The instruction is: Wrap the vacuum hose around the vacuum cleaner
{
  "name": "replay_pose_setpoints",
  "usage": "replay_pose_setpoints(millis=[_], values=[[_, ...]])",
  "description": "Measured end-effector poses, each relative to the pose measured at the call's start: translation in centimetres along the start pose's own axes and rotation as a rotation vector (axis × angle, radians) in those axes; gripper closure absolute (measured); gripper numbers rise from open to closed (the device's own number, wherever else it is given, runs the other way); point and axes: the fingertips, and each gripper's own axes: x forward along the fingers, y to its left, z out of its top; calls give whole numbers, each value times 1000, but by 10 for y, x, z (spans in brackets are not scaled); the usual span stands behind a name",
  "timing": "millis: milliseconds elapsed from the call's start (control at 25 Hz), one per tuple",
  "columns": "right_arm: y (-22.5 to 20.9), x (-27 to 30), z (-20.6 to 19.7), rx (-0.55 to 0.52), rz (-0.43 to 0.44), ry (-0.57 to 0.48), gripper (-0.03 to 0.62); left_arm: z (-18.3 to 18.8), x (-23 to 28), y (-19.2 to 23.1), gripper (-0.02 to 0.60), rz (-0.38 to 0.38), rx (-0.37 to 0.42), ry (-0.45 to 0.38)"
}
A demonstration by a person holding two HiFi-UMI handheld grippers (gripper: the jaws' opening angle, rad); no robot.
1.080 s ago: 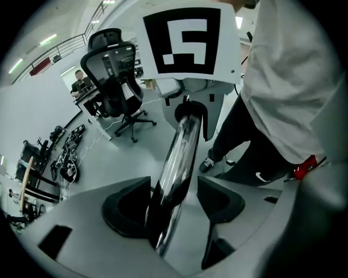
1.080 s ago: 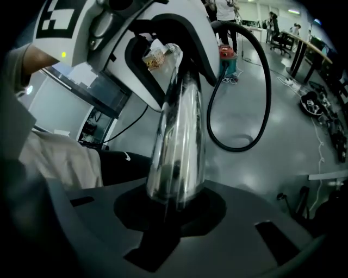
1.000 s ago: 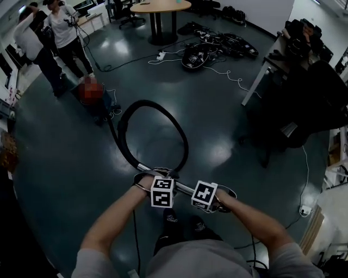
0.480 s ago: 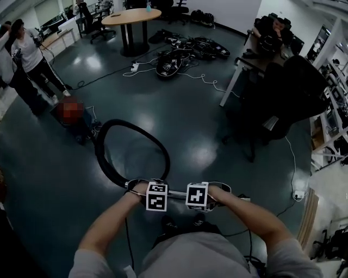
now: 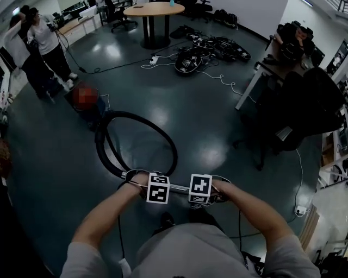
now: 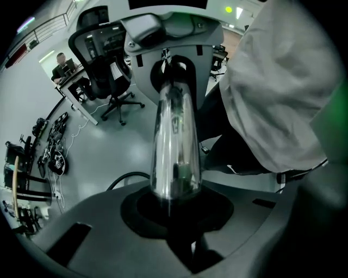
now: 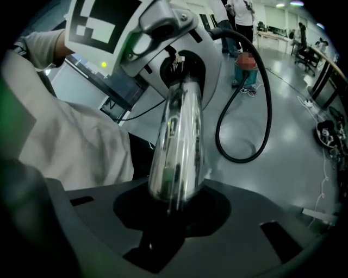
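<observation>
The wrapping has hardly begun, judging by how things lie. The vacuum hose [image 7: 268,106] lies in one loose loop on the floor [image 5: 217,125], running from the vacuum cleaner [image 5: 97,108] back to the person. No turn of it sits around the cleaner's body.

The left tool [image 6: 175,217] has just been closing its jaws, and they now clamp the chrome wand tube [image 5: 179,188]. The right tool [image 7: 173,209] is clamped on the same tube just beside it.

What is probably left is to bring the wand to the cleaner and wind the whole hose on.

The floor is dark, glossy and reflective. The room is an open office with a round desk [image 5: 155,8], a tangle of cables [image 5: 212,51], an office chair [image 5: 321,103] and two people standing [image 5: 38,43] near the cleaner.
</observation>
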Motion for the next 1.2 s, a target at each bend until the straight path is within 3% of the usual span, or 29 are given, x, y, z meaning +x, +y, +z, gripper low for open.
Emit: replay_pose_setpoints(millis=[400,760,880,1040,1200], values=[[-65,-59,-26,-126,44,-58,411,14,-1,37,495,-10,-258,-8],[-124,-94,-49,-352,-49,-42,356,45,6,74,499,16,-443,-6],[-137,-103,-49,-422,-89,-41,323,49,10,80,500,11,-493,-6],[-143,-122,-53,-547,-122,-31,319,64,14,89,503,4,-543,-23],[-151,-143,-63,-606,-138,-46,319,78,12,100,506,13,-562,-33]])
